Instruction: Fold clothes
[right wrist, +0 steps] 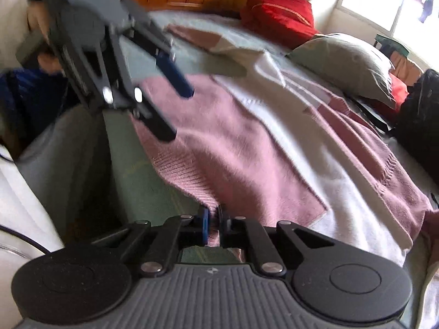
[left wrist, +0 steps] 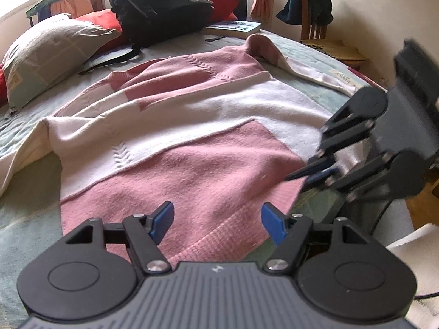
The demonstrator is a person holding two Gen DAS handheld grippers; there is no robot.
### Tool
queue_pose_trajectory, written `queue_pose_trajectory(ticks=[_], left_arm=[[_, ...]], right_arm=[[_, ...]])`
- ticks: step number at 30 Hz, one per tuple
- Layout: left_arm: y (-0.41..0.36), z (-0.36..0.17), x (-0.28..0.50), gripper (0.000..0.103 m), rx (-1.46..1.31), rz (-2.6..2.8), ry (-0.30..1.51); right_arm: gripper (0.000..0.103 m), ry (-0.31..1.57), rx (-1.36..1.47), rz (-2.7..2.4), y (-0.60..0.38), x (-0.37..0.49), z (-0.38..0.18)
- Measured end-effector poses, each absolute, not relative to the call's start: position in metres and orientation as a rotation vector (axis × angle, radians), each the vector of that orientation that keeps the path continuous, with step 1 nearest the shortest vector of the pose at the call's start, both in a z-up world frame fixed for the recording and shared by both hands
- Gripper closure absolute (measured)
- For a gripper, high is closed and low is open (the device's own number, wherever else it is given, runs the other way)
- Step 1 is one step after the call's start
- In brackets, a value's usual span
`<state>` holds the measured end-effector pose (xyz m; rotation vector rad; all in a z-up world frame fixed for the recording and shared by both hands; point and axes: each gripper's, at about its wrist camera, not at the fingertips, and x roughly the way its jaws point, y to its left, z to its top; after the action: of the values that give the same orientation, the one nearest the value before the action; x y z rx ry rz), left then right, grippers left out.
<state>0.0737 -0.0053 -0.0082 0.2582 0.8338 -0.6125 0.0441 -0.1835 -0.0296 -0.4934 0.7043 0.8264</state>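
A pink and white knitted sweater (left wrist: 192, 137) lies spread flat on the pale green bed cover (left wrist: 27, 219). My left gripper (left wrist: 218, 222) hovers open over the sweater's ribbed hem, with nothing between its blue fingertips. In the right wrist view the left gripper (right wrist: 178, 104) appears blurred above the hem's left corner. My right gripper (right wrist: 214, 227) is shut on the hem of the sweater (right wrist: 247, 150), pink fabric pinched between its pads. In the left wrist view the right gripper (left wrist: 310, 175) grips the sweater's right edge.
A black backpack (left wrist: 156, 2), red cushions (left wrist: 101, 19), a grey pillow (left wrist: 46, 52) and a book (left wrist: 233, 27) sit at the far end of the bed. A wooden chair (left wrist: 312, 30) with a dark garment stands beyond it. The bed's edge runs close on the right.
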Motion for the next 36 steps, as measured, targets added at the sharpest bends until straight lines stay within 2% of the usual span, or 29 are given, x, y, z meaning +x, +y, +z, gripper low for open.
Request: queue_pose_trajectory(ticks=[7,10,12,18,23,26,29,33,36], left_arm=[[0.008,-0.004,0.082,0.031,0.247,-0.587,0.828],[0.014,-0.001,0.089,0.030,0.232,-0.577,0.819],[0.016,-0.004,0.099,0.028,0.216,-0.573,0.823],[0.007,-0.037,0.125,0.029,0.254,-0.505,0.886],[0.030,-0.053,0.086,0.023,0.265,-0.477,0.958],[0.037,-0.048,0.068,0.022,0.312,-0.473,1.005],[0.029,-0.031,0.079,0.022,0.340,-0.485,0.962],[0.012,-0.021,0.112,0.022,0.304,-0.482,0.875],[0.009,-0.040,0.127,0.022,0.284,-0.454,0.926]], right_arm=[[0.093,0.785,-0.291,0.915,-0.211,0.053,0.001],[0.088,0.738,-0.266,0.939,-0.222,0.055,0.014],[0.081,0.695,-0.213,0.862,-0.226,0.066,0.020],[0.080,0.748,-0.229,0.615,-0.193,0.104,-0.027],[0.078,0.815,-0.259,0.564,-0.190,0.088,-0.056],[0.071,0.876,-0.280,0.606,-0.197,0.073,-0.045],[0.062,0.860,-0.224,0.618,-0.194,0.083,-0.029],[0.062,0.784,-0.172,0.618,-0.167,0.112,-0.035],[0.057,0.793,-0.186,0.610,-0.157,0.115,-0.049]])
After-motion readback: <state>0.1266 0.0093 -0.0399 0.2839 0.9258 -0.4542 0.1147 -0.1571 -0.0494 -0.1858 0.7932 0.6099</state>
